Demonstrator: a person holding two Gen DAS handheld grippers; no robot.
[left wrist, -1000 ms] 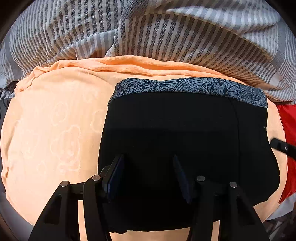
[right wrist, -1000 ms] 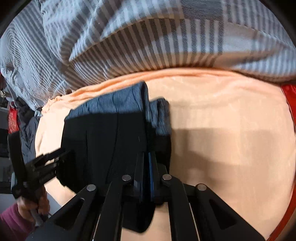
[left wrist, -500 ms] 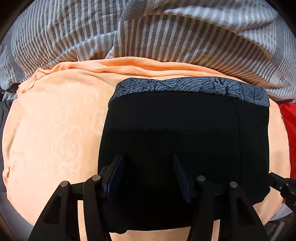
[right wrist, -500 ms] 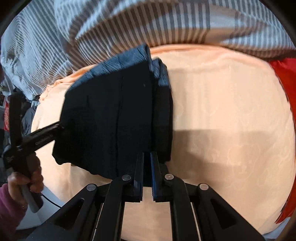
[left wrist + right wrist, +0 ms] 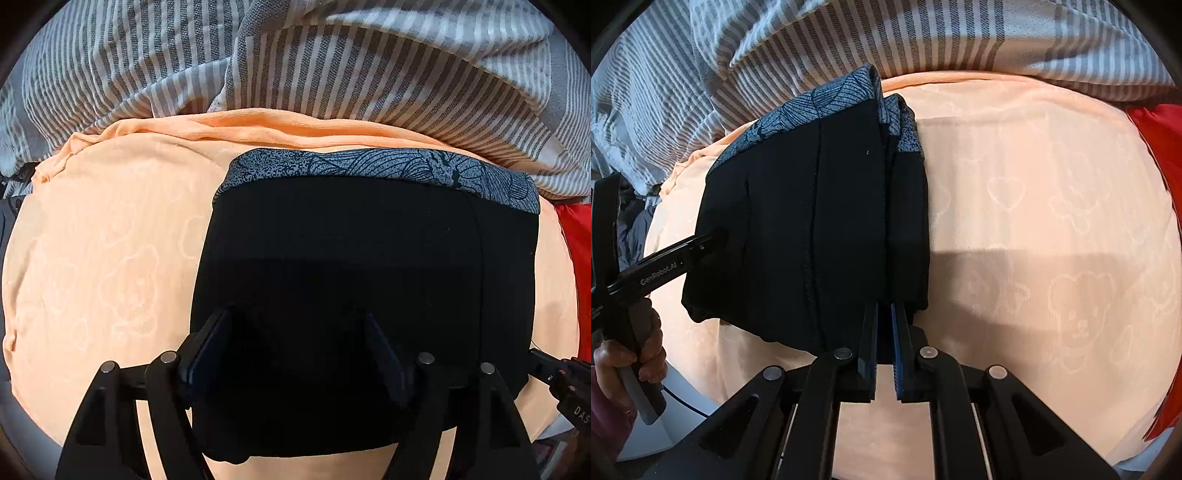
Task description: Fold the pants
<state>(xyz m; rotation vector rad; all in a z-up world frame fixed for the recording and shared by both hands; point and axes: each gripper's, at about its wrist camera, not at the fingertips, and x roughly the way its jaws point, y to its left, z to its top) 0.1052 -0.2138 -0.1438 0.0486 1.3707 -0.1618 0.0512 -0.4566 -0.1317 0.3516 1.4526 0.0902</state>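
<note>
Black pants (image 5: 343, 280), folded into a compact block, lie on a peach towel (image 5: 103, 258) with faint bear and heart embossing; patterned blue-grey waistband (image 5: 388, 170) at the far edge, next to a grey-and-white striped blanket (image 5: 332, 66). Left gripper (image 5: 295, 332) comes in low over the near edge of the pants, fingers spread wide, both tips over black fabric; whether they touch it cannot be told. In the right wrist view the same tool (image 5: 701, 243) enters from the left, nearly level, its tip at the left side of the folded pants (image 5: 812, 221). The person's left hand (image 5: 631, 347) wraps its handle in a fist, below and left of the towel's edge (image 5: 1034, 221). Right gripper (image 5: 884, 314) sits at the near right corner of the stack, fingers drawn almost together with a thin gap, layered fabric edges lying between the tips; firm pinch or not, cannot tell. Its tip also shows at the right edge of the left wrist view (image 5: 546, 369), at the pants' right side. Red cloth (image 5: 1160, 147) lies at the right margin beyond the towel.
</note>
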